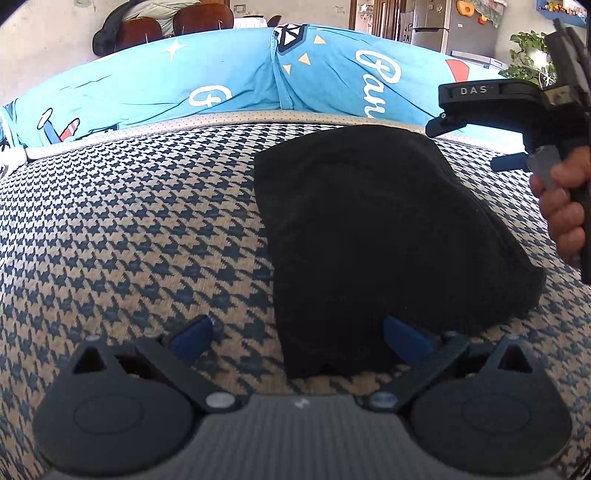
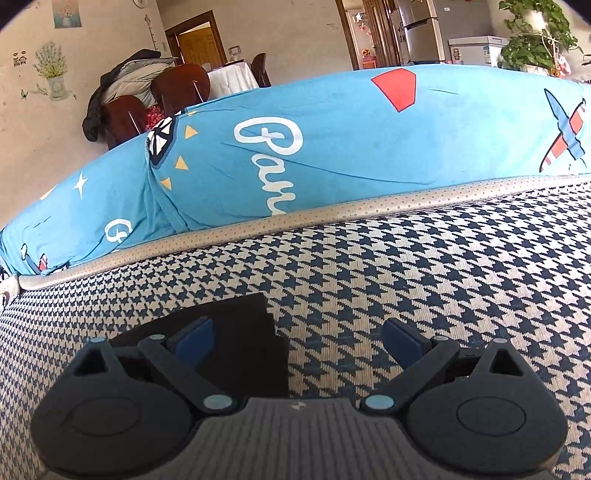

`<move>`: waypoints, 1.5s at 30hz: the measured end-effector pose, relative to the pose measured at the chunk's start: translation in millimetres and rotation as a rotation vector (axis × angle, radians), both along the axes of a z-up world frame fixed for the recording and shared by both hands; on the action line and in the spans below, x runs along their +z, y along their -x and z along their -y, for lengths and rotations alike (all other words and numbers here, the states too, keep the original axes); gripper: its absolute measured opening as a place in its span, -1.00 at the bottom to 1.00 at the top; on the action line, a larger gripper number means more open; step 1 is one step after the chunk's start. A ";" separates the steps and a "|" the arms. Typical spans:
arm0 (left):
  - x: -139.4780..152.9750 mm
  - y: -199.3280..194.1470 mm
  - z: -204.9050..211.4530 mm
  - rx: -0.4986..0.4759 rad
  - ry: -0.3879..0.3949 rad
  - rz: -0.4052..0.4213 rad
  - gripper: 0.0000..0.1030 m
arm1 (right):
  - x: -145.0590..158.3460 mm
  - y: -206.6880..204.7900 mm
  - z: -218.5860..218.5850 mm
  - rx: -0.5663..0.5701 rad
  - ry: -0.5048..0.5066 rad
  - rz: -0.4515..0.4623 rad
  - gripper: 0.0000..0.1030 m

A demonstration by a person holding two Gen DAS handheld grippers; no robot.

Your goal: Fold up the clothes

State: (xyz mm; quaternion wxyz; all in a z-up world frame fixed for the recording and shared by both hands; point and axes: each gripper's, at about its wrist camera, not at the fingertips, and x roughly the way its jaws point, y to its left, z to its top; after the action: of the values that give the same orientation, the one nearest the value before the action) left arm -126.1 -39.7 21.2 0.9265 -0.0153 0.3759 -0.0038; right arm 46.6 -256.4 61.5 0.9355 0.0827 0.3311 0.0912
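Your black garment [image 1: 388, 236] lies on the houndstooth cushion [image 1: 129, 229] as a compact, layered block with fairly straight edges, its near corner between the fingers of your left tool [image 1: 299, 336]; in the right wrist view only a squared corner of it [image 2: 240, 325] shows, just behind the left finger of your right tool [image 2: 299, 338]. Both tools stand wide with nothing between the pads; your right hand [image 1: 565, 210] grips its tool's handle above the garment's far right side.

The garment already looks folded down to a small packet, so this fits either a fold just released or a pause before one more fold; the pictures do not settle which. If you judge it needs another fold, you need a clean pinch on an edge that gathers every layer, since the thick dark cloth hides its seams and a shallow bite could peel only the top layer; if it is done, you need only lift away without snagging.

The cushion is soft and woven, edged with pale dotted piping [image 2: 332, 210]; behind it lies a bright blue printed cover [image 2: 332, 147]; farther back stand dark wooden chairs [image 2: 155, 99], a fridge [image 2: 421, 29] and a leafy plant [image 2: 535, 37].
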 end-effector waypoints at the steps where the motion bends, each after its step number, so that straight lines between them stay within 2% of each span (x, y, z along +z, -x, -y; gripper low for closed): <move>1: 0.1 1.1 -0.1 0.000 0.000 0.000 1.00 | -0.7 -4.3 0.4 -0.005 -0.001 -0.005 0.90; 9: 0.0 12.0 -3.7 0.001 0.007 -0.001 1.00 | -16.2 -33.1 -8.2 -0.020 0.082 -0.060 0.90; 12: -0.2 17.1 -4.7 -0.009 0.003 -0.002 1.00 | -23.2 -41.0 -7.7 -0.037 0.084 -0.082 0.90; 18: 0.8 26.9 -4.2 -0.008 -0.007 0.011 1.00 | -30.0 -47.5 -9.8 -0.080 0.147 -0.082 0.90; 24: 9.6 22.8 -18.0 0.056 0.085 0.052 1.00 | -12.0 -39.2 -4.9 -0.084 0.051 -0.040 0.89; 27: 11.8 17.9 -23.5 0.093 0.086 0.075 1.00 | -2.8 -33.8 -12.8 -0.019 0.042 -0.013 0.89; 32: 4.8 11.9 -37.4 0.169 0.082 0.054 1.00 | 1.9 -23.7 -32.7 0.118 0.067 0.014 0.89; 40: 0.5 16.0 -35.7 0.161 0.034 0.055 1.00 | -3.5 -18.4 -60.7 0.275 0.161 0.048 0.89; 45: -1.4 18.4 -33.8 0.154 0.021 0.054 1.00 | -14.2 -28.7 -64.6 0.266 0.193 0.006 0.89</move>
State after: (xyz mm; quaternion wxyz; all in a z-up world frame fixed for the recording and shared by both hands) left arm -144.5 -6.0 19.8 0.9336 -0.0538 0.3485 0.0632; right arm 75.4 -191.8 47.3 0.9199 -0.0523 0.3434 0.1821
